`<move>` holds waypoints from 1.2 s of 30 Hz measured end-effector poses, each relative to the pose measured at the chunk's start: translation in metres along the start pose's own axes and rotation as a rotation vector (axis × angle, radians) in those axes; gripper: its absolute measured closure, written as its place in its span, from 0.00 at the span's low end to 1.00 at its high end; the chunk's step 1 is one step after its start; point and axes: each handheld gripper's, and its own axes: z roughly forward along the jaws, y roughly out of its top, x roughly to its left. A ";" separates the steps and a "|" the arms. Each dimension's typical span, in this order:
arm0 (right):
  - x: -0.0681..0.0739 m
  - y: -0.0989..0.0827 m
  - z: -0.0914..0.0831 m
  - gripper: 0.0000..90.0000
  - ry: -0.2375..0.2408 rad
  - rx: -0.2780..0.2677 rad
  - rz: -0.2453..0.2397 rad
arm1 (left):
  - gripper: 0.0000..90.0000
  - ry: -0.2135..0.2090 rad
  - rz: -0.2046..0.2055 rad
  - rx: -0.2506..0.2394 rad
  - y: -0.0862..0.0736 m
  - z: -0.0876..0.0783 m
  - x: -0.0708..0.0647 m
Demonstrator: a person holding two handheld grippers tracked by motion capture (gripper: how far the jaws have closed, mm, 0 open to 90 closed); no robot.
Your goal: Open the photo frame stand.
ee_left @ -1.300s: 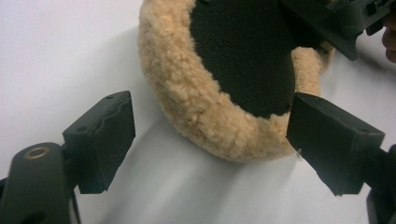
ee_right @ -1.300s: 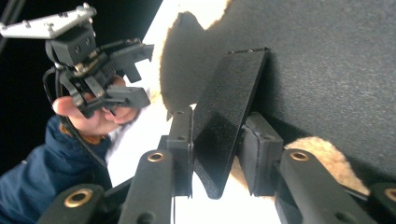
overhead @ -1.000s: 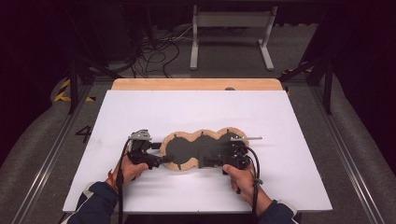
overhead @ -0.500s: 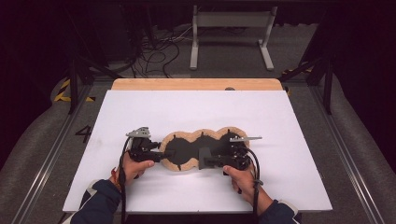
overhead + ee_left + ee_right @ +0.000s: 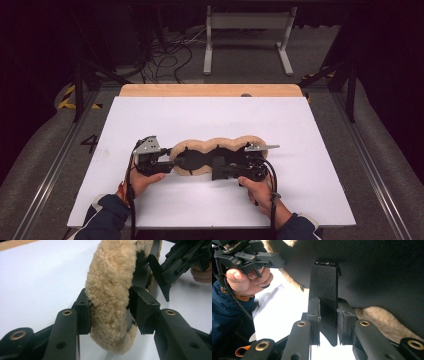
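A long lobed pad (image 5: 220,146), tan fleece around a black inside, lies on the white table top (image 5: 200,117) near the front. My left gripper (image 5: 172,162) is at the pad's left end. In the left gripper view its jaws have just been closing, and the left gripper (image 5: 110,312) now pinches the fleece rim (image 5: 110,282) between its pads. My right gripper (image 5: 218,171) reaches in from the right. In the right gripper view the right gripper (image 5: 328,322) has closed a little further and is shut on a black strap (image 5: 324,282) of the pad.
The white board rests on a wooden table whose edge (image 5: 210,90) shows at the back. Behind it on the dark floor stand a grey metal frame (image 5: 245,30) and loose cables (image 5: 170,55). Bare white surface (image 5: 310,130) lies around the pad.
The left gripper's jaws have closed onto the pad's left end and that hand has risen slightly. The right hand has stayed where it was.
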 end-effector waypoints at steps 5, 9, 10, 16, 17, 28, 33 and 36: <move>0.001 -0.002 -0.001 0.84 -0.004 0.000 -0.005 | 0.61 -0.001 0.023 0.011 -0.003 -0.001 -0.003; 0.004 -0.005 -0.003 0.84 -0.012 0.002 -0.017 | 0.61 -0.022 0.024 0.032 -0.006 -0.001 -0.004; 0.004 -0.006 -0.003 0.84 -0.013 0.002 -0.019 | 0.60 -0.019 0.019 0.037 -0.007 0.000 -0.003; 0.004 -0.007 -0.004 0.84 -0.018 0.000 -0.021 | 0.56 -0.039 -0.009 0.086 -0.012 0.006 0.000; 0.004 -0.007 -0.004 0.85 -0.018 0.002 -0.023 | 0.55 -0.036 0.000 0.119 -0.014 0.011 -0.001; 0.005 -0.008 -0.006 0.86 -0.027 0.003 -0.033 | 0.55 -0.001 0.066 0.155 -0.017 0.020 -0.010; 0.008 -0.008 -0.007 0.86 -0.032 0.008 -0.034 | 0.55 0.044 0.112 0.157 -0.016 0.020 -0.015; 0.008 -0.008 -0.006 0.86 -0.041 0.006 -0.039 | 0.55 0.068 0.116 0.155 -0.015 0.021 -0.017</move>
